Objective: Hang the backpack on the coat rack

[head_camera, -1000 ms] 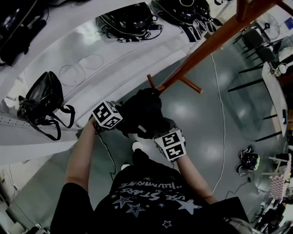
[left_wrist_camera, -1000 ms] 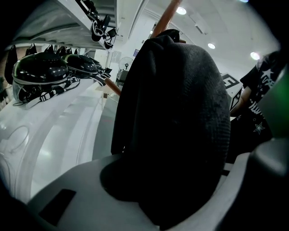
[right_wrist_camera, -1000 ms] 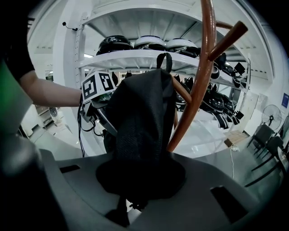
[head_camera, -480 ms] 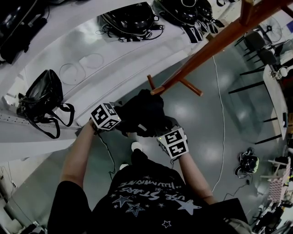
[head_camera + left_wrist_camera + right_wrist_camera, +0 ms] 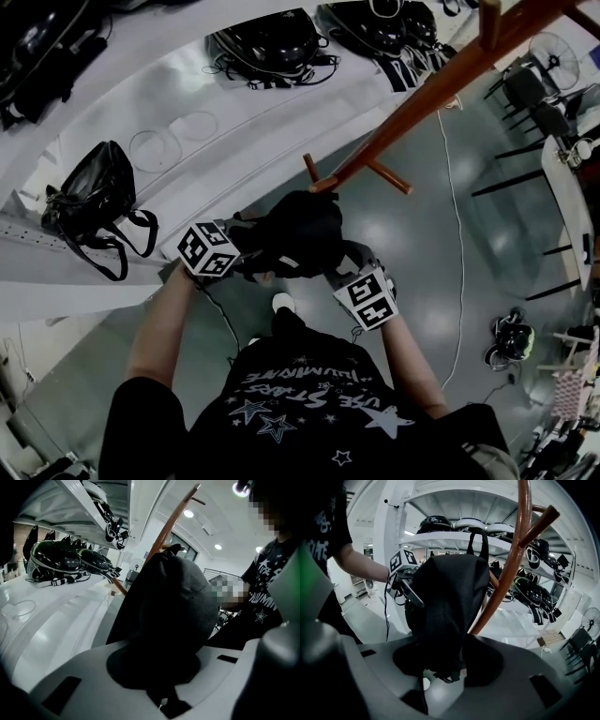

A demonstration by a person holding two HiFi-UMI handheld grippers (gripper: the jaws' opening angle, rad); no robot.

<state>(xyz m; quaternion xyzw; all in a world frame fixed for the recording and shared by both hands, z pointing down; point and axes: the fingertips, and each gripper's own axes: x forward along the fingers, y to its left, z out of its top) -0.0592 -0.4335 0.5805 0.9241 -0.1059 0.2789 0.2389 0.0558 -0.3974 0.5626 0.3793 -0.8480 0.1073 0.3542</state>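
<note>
The black backpack [image 5: 300, 230] hangs in the air between my two grippers, right below the lower pegs [image 5: 309, 169] of the brown wooden coat rack [image 5: 412, 103]. My left gripper [image 5: 246, 246] is shut on the backpack's fabric [image 5: 173, 602], which fills the space between its jaws [image 5: 159, 672]. My right gripper [image 5: 342, 264] is opening: the backpack's lower edge [image 5: 445, 597] dangles between its parted jaws [image 5: 440, 677] with floor showing beside it. The carry loop [image 5: 477, 541] stands upright beside the rack's pole [image 5: 513, 559]. Whether any strap sits on a peg is hidden.
White shelves [image 5: 187, 122] run behind the rack, with black helmets [image 5: 267, 37] and a black handbag [image 5: 89, 202] on them. A white cable [image 5: 455, 234] trails over the glossy floor. Chairs [image 5: 530, 94] and a table stand at the right. A shoe [image 5: 281, 302] shows below the backpack.
The left gripper's marker cube has slid a little left and lower and rolled. The right gripper's cube has edged right, away from the backpack. The backpack stays under the pegs.
</note>
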